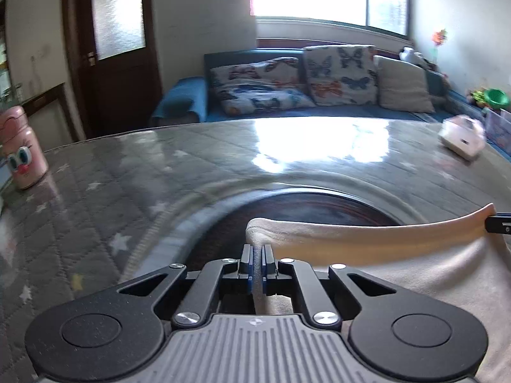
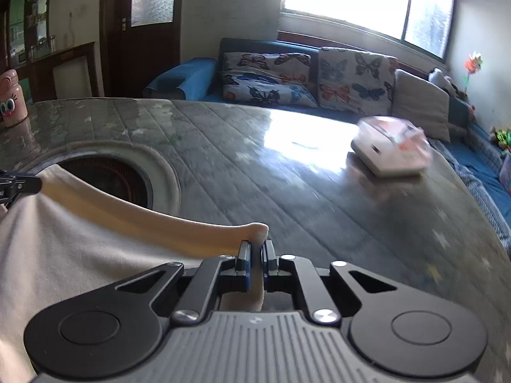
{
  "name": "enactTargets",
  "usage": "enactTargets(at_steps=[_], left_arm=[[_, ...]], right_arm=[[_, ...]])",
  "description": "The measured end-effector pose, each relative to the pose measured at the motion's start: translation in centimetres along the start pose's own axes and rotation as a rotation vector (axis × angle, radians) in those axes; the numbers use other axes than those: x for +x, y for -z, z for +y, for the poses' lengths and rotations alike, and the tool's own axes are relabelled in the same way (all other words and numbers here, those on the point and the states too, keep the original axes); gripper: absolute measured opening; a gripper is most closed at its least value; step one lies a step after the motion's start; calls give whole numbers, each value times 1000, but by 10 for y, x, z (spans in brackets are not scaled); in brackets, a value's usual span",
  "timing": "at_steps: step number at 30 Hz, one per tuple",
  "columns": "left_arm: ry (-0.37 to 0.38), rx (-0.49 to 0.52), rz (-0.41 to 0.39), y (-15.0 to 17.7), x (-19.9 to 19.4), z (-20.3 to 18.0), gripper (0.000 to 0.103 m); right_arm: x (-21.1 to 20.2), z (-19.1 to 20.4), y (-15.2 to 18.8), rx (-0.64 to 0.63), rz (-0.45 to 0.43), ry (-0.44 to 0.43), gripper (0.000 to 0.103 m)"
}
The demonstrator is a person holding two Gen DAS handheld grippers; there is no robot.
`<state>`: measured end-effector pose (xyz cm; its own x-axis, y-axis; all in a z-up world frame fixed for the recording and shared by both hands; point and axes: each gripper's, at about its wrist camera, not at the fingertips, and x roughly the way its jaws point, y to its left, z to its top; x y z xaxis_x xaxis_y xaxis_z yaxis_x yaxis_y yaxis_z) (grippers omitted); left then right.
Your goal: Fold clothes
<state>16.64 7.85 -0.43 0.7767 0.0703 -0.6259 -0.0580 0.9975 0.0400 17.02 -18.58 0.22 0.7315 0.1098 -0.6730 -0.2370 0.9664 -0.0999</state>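
Sunlit and glossy, the grey star-quilted bench (image 2: 287,166) spreads out ahead of me, with a blue sofa (image 1: 191,99) and butterfly cushions (image 2: 354,76) under the window behind it. My left tongs (image 1: 256,261) pinch one corner of the cream garment (image 1: 399,274); my right tongs (image 2: 254,257) pinch the other, its edge stretched between them above the bench. I judge a fold is under way: both corners should next travel together, level. A white box (image 2: 389,150) and pink bottle (image 1: 22,150) sit well apart.
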Motion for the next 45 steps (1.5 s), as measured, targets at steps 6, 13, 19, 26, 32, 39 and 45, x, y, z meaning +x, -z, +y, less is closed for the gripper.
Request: enactTargets(at_steps=[6, 13, 19, 26, 32, 39, 45], left_arm=[[13, -64, 53, -5, 12, 24, 11], [8, -96, 26, 1, -22, 41, 38], [68, -45, 24, 28, -66, 34, 43], [90, 48, 14, 69, -106, 19, 49], [77, -6, 14, 90, -124, 36, 50], [53, 57, 36, 77, -100, 33, 48], [32, 110, 55, 66, -80, 31, 47]], right_arm=[[16, 10, -13, -37, 19, -5, 13], [-22, 18, 0, -85, 20, -100, 32], [-68, 49, 35, -183, 14, -213, 38], [-106, 80, 78, -272, -6, -229, 58], [-128, 84, 102, -285, -8, -219, 68], [-135, 78, 110, -209, -4, -212, 73], [-136, 80, 111, -202, -2, -219, 74]])
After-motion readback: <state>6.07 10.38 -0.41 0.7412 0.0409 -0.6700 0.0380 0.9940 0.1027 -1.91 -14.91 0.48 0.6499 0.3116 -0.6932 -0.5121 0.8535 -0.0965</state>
